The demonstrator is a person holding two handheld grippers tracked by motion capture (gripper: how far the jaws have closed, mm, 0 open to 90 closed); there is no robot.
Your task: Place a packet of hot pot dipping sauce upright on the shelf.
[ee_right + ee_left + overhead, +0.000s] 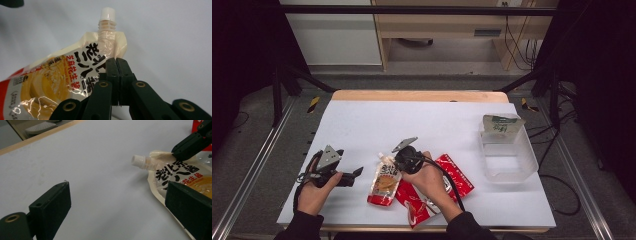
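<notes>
Right now the right gripper (398, 161) sits low in the middle of the high view, its jaws pressed together over the upper edge of a spouted sauce pouch (384, 182). In the right gripper view the two black jaws meet just below the pouch's white screw cap (107, 13); whether they pinch the film or merely rest closed against it, I cannot tell for certain, though it looks like a pinch. The pouch lies flat on the white table (437, 125), cream at the top and red at the bottom, touching two red packets (457, 175) to its right.

The left gripper (354, 173), at the lower left of the high view, has its jaws spread wide and points toward the pouch, holding nothing.

At the right side of the frame a clear plastic bin (507, 155) holds one pale green packet (501, 125) leaning at its far end. Judging by that, one item is sorted, and the pouch and the red packets are left to move.
</notes>
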